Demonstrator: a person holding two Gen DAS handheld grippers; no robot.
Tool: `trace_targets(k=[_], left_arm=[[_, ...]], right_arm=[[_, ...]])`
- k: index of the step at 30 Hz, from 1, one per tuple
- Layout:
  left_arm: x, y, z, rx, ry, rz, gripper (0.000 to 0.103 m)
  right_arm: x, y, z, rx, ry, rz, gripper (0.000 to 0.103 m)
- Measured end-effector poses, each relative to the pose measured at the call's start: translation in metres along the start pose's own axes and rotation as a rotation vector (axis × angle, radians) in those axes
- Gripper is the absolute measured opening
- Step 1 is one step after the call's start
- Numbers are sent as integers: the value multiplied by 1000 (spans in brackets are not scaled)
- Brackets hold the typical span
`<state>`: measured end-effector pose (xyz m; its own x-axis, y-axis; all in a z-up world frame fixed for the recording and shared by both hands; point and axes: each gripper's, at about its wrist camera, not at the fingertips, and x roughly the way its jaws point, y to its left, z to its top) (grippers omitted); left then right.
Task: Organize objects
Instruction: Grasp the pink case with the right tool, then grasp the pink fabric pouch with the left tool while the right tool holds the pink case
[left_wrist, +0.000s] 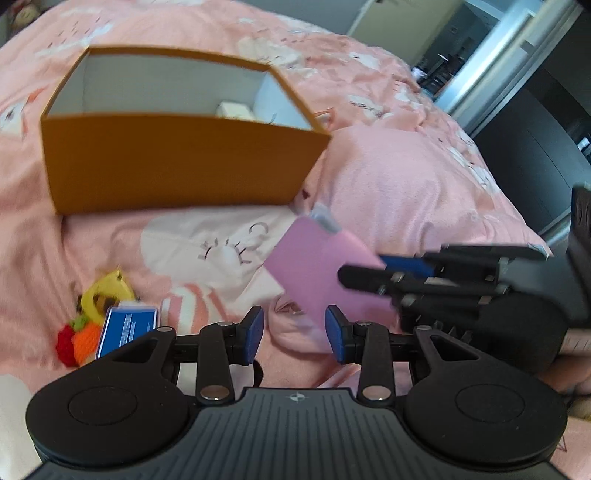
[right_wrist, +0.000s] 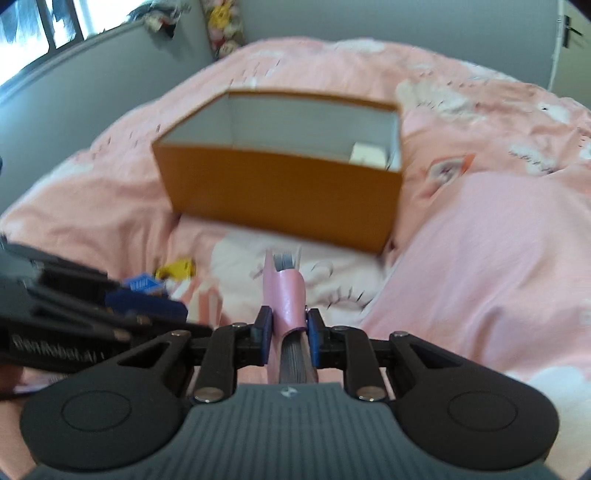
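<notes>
An open orange box (left_wrist: 177, 162) stands on the pink bed; it also shows in the right wrist view (right_wrist: 284, 192), with a small white item (right_wrist: 367, 153) inside. My right gripper (right_wrist: 287, 334) is shut on a pink notebook (right_wrist: 284, 295), held above the bedding in front of the box. In the left wrist view that pink notebook (left_wrist: 314, 273) hangs in the right gripper's fingers (left_wrist: 369, 277). My left gripper (left_wrist: 294, 332) is open and empty, just below the notebook. A blue card pack (left_wrist: 125, 326), a yellow toy (left_wrist: 105, 293) and knitted fruit (left_wrist: 77, 341) lie at lower left.
A raised fold of pink quilt (right_wrist: 480, 266) lies right of the box. Grey wall and window (right_wrist: 44, 33) are behind the bed. The bed edge and dark doorway (left_wrist: 517, 110) are at the right in the left wrist view.
</notes>
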<state>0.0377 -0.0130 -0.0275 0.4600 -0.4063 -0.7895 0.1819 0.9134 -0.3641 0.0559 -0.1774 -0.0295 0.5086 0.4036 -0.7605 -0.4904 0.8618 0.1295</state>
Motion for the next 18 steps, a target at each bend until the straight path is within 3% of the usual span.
trace_targets(k=[7, 13, 18], left_arm=[[9, -25, 6, 228, 13, -11, 43], [33, -50, 2, 472, 75, 31, 43], [48, -65, -15, 584, 128, 17, 45]], right_arm=[[-25, -30, 2, 100, -61, -132, 21], [-23, -55, -20, 171, 21, -252, 21], [-10, -69, -37, 270, 120, -164, 21]])
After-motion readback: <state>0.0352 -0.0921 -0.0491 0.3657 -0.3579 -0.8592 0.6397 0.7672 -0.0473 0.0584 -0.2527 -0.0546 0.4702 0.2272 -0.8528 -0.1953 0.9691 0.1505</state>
